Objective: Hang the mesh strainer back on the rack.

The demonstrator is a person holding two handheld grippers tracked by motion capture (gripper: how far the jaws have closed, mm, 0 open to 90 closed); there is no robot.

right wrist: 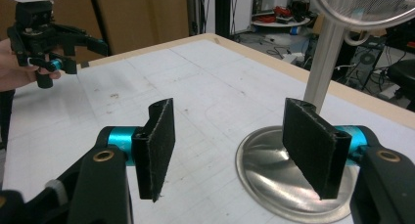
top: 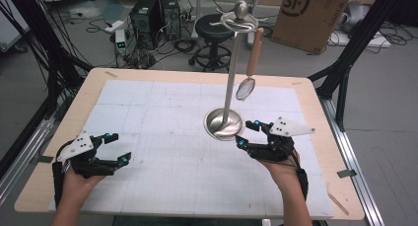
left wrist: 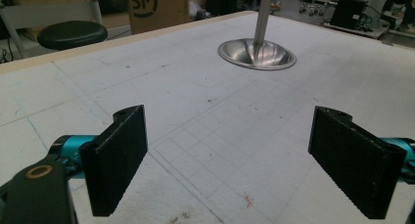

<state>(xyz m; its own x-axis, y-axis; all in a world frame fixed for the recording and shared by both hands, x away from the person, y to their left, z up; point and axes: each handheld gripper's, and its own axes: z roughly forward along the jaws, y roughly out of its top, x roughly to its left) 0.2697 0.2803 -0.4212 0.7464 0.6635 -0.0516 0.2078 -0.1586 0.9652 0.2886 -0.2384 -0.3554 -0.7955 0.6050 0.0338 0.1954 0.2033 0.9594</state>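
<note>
A steel stand with a round base (top: 224,123) and a thin pole (top: 231,73) rises from the white mat. From a hook at its top hangs a small mesh strainer (top: 245,88) by its wooden handle (top: 255,51). My right gripper (top: 245,133) is low at the base's right edge, open, with nothing between its pads. In the right gripper view its jaws (right wrist: 235,150) frame the base (right wrist: 274,185), and the strainer (right wrist: 362,6) hangs above. My left gripper (top: 121,147) hovers at the mat's left side, open and empty, facing the base (left wrist: 257,55) from afar.
The white gridded mat (top: 167,112) covers most of the wooden table (top: 320,152). Beyond the far edge stand a black stool (top: 214,28), computer towers (top: 148,16) and a cardboard box (top: 310,14). Black frame legs (top: 345,73) flank the table.
</note>
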